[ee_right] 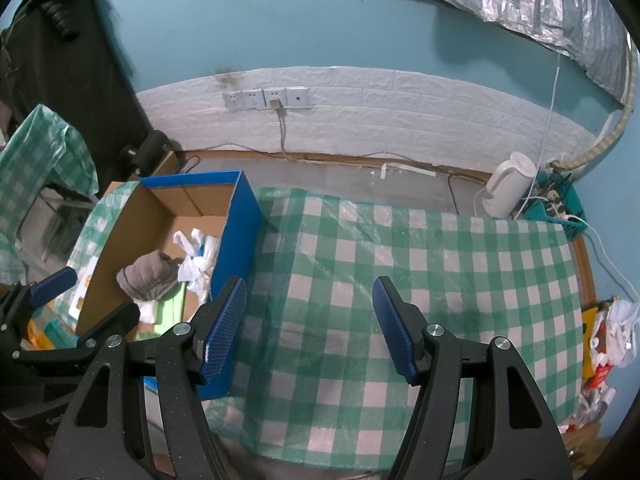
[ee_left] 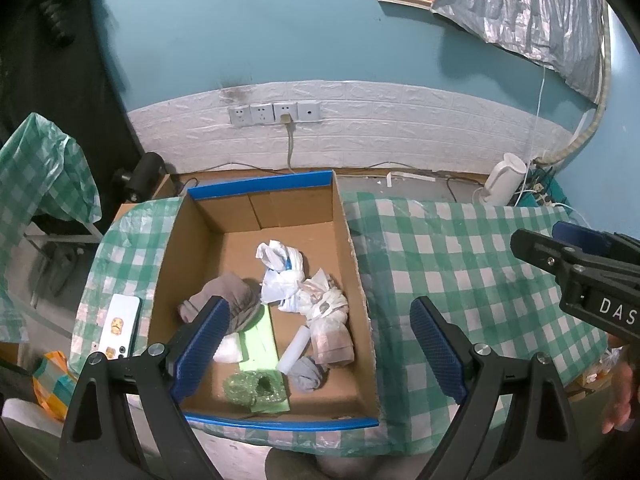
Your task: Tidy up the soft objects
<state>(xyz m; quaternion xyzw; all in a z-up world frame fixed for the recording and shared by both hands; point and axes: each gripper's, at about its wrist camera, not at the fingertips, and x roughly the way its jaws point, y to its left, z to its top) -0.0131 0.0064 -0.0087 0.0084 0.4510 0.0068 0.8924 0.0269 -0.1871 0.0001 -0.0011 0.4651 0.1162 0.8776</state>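
left gripper [ee_left: 320, 348] sits nearest in the left wrist view, blue pads wide apart, nothing between them. it hangs over the near edge of the box [ee_left: 352, 236], tilted down, one pad over the box floor and the other over the cloth [ee_left: 480, 264] just outside the right wall. right gripper [ee_right: 310, 320] also stands well open and empty, above bare cloth to the right of the box; its side shows at the right edge of the left wrist view too. a person's fingers show at that same edge.

soft things all lie inside the box, none seen on the cloth. near end: green bubble wrap [ee_left: 256, 388] on a green sheet [ee_left: 262, 340], a grey sock ball [ee_left: 310, 372], a white roll [ee_left: 296, 348]. mid: brown cloth bundle [ee_left: 232, 300], a bag-wrapped bundle [ee_left: 332, 332] against the right wall, white plastic bags [ee_left: 280, 268] beyond it. far end of the box floor is bare.

phone [ee_left: 118, 332] lies on the cloth just left of the box, apart from the soft items. farther back: floor, white kettle [ee_left: 504, 180], wall sockets [ee_left: 276, 114].

judgement: collecting looks done or nearly so. both grippers are empty and held clear, likely a pause, either finished or about to tidy the pile.
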